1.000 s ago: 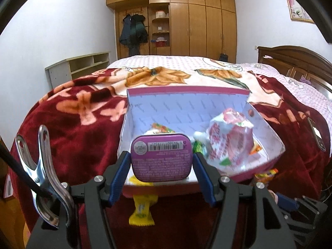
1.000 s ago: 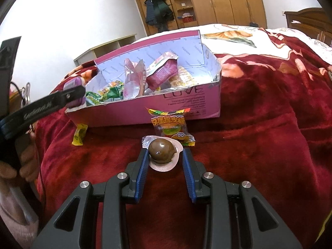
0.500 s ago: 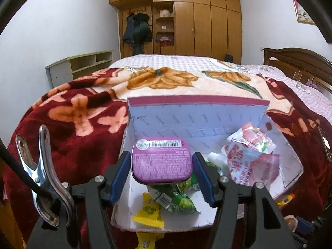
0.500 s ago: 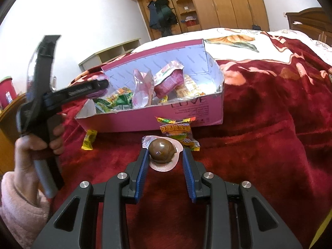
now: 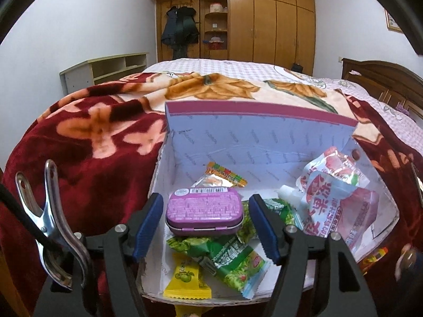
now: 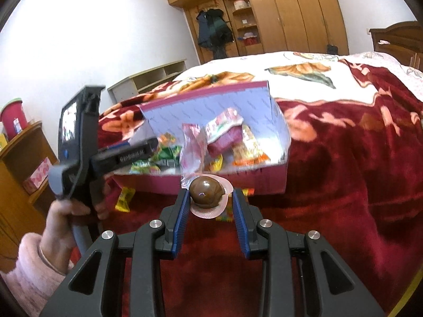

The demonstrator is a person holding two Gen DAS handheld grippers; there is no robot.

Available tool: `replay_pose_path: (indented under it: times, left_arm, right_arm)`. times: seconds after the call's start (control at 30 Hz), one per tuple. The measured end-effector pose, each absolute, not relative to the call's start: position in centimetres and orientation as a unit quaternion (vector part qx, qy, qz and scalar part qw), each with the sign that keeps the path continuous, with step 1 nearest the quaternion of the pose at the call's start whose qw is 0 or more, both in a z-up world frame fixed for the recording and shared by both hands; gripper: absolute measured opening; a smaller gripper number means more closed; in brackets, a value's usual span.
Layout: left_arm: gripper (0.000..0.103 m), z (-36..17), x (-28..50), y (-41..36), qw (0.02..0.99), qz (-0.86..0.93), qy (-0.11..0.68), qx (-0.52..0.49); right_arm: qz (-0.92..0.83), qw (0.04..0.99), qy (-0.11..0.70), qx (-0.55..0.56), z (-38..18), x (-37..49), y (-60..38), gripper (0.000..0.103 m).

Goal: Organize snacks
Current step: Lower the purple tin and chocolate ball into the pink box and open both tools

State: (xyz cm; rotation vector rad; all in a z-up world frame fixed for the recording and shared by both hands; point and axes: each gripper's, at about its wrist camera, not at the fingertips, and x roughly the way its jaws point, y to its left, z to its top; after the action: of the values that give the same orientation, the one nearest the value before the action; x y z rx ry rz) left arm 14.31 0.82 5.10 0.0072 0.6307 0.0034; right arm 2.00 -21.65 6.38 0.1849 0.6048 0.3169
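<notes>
Low in the left wrist view, the left gripper (image 5: pixel 206 224) has just been opening; its jaws stand apart on either side of a purple tin (image 5: pixel 204 214), a gap on each side, the tin lying on green snack packets (image 5: pixel 224 257) inside the pink box (image 5: pixel 260 142). At lower centre of the right wrist view, the right gripper (image 6: pixel 211 202) is clamped on a brown ball-shaped sweet (image 6: pixel 205 193) in front of the box's near wall.
</notes>
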Motion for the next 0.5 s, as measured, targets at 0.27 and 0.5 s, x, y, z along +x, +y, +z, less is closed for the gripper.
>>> replay_pose_path:
  times: [0.27,0.5]
  left_arm:
    - [0.071,5.0,14.2,0.7,0.951,0.004,0.308,0.008]
    - [0.072,5.0,14.2,0.7,0.951,0.004,0.308,0.008]
  right_arm:
    - [0.132,0.949,0.275,0.076,8.7,5.5,-22.0,0.034]
    - [0.104,0.950,0.281,0.084,8.8,10.1,-22.6,0.034]
